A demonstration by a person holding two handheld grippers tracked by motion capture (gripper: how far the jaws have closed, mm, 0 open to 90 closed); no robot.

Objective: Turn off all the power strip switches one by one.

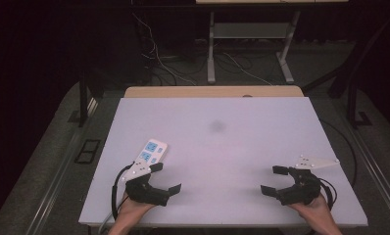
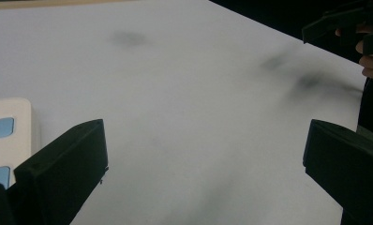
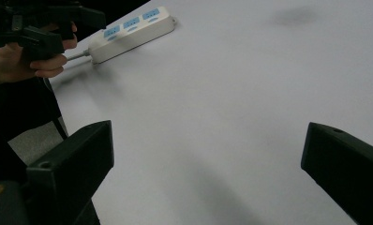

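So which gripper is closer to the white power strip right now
Left. The left gripper sits right beside the power strip, just nearer the person, while the right gripper is far across the table.

A white power strip point(image 1: 151, 152) lay at the table's point(image 1: 261, 127) eight o'clock, just beyond the wide-open left gripper point(image 1: 167, 177); bare tabletop stretched unobstructed from there across to the right gripper point(image 1: 274, 179) at four o'clock

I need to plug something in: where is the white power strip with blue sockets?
The white power strip lies on the left of the white table in the high view, just beyond the open left gripper.
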